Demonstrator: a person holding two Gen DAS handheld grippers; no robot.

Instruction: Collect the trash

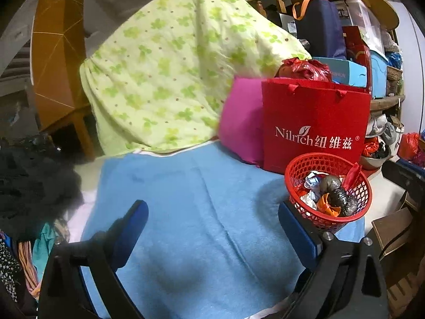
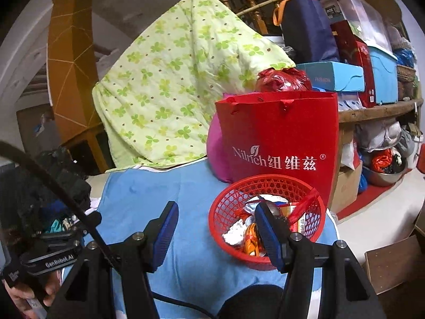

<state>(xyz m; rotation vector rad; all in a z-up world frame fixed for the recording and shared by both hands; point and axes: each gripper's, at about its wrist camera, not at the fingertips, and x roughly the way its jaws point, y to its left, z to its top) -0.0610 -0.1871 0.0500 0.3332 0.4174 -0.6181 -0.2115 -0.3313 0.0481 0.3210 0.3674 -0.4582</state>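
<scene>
Basket: a red mesh basket [image 2: 267, 220] stands at the lower right of the blue towel [image 2: 186, 239] in the right wrist view, just in front of the red bag [image 2: 279, 138].
Trash: crumpled wrappers, white paper and a dark lump [image 1: 337, 194] lie inside the basket — none shows loose on the towel in either view.
Left hand-held gripper [image 1: 212, 226]: spread wide over bare towel, nothing between its fingers; the basket sits just beyond its right finger in the left wrist view.
Right hand-held gripper [image 2: 215, 228]: spread, holding nothing; its right finger [image 2: 268, 236] hangs in front of the basket's contents, and I cannot tell whether it touches them or only overlaps them in the picture.
Background: a green clover quilt [image 1: 172, 66] fills the upper middle of the frame, a pink cushion [image 1: 241, 122] beside the bag.
Stage, as I judge it: the visible trash looks gathered already; any further piece would be outside these views.
Risk – tipping: the basket is light and sits near the towel's right edge, so a sideways nudge from the right finger could slide or spill it.
Risk – snagging: a fingertip could catch in the mesh and drag the basket along as it lifts away.
Risk – bag: a push on the basket could knock the bag over behind it.
</scene>
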